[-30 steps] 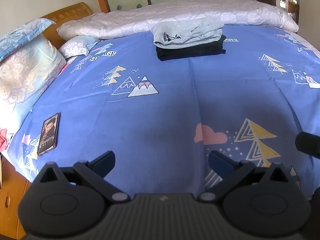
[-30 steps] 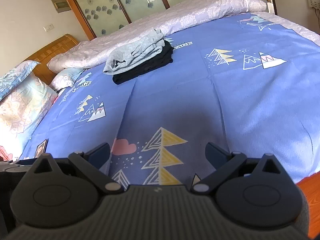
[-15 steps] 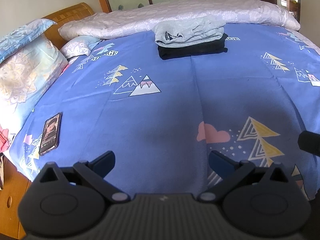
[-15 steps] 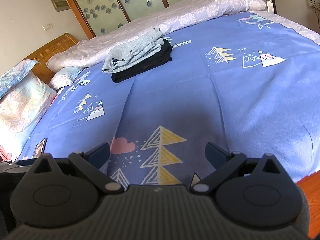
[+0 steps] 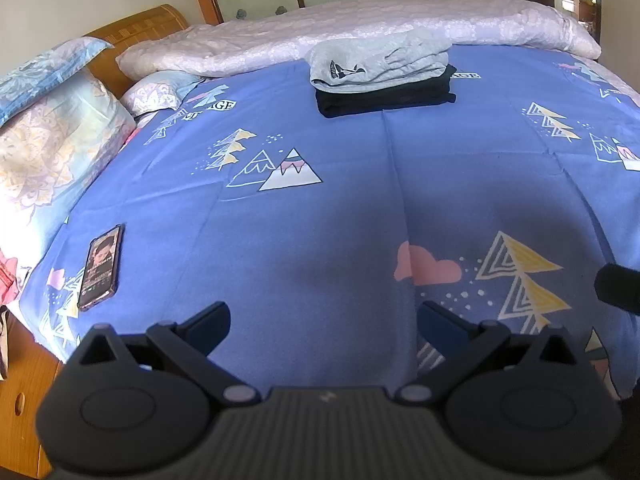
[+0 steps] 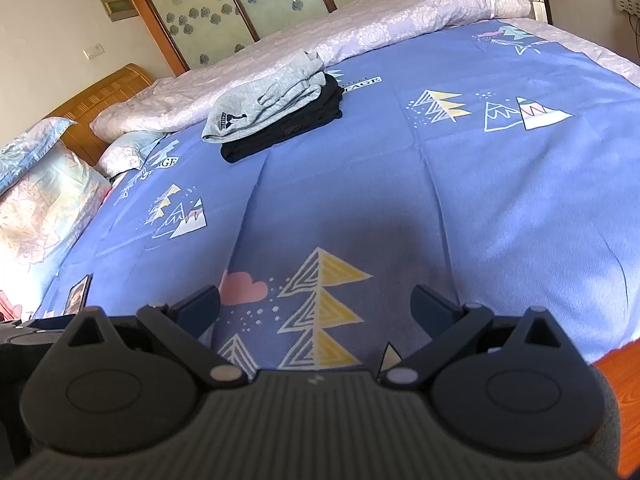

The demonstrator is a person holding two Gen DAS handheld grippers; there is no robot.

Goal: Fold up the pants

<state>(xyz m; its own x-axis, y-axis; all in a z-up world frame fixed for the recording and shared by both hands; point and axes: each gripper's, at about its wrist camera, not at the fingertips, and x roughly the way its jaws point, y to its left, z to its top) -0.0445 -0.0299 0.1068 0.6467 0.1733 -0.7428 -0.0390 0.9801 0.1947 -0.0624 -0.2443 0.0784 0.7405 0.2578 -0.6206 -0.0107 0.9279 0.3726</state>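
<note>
Folded grey pants (image 5: 376,65) lie on top of folded black pants (image 5: 386,98) in a stack at the far side of the blue bed sheet (image 5: 320,216). The same stack shows in the right wrist view, grey (image 6: 264,102) over black (image 6: 292,124). My left gripper (image 5: 323,320) is open and empty, low over the near part of the sheet, far from the stack. My right gripper (image 6: 315,306) is open and empty over the near edge of the bed. Part of the right gripper (image 5: 618,288) shows at the right edge of the left wrist view.
A phone (image 5: 100,266) lies on the sheet at the near left. Pillows (image 5: 48,136) and a wooden headboard (image 5: 136,36) are at the left. A rolled white quilt (image 5: 360,28) runs along the far side. The wooden bed frame (image 5: 20,396) shows at the lower left.
Both grippers have drifted slightly; the view shifted a little and the stack sits marginally farther right in the left view. The jaws stay open.
</note>
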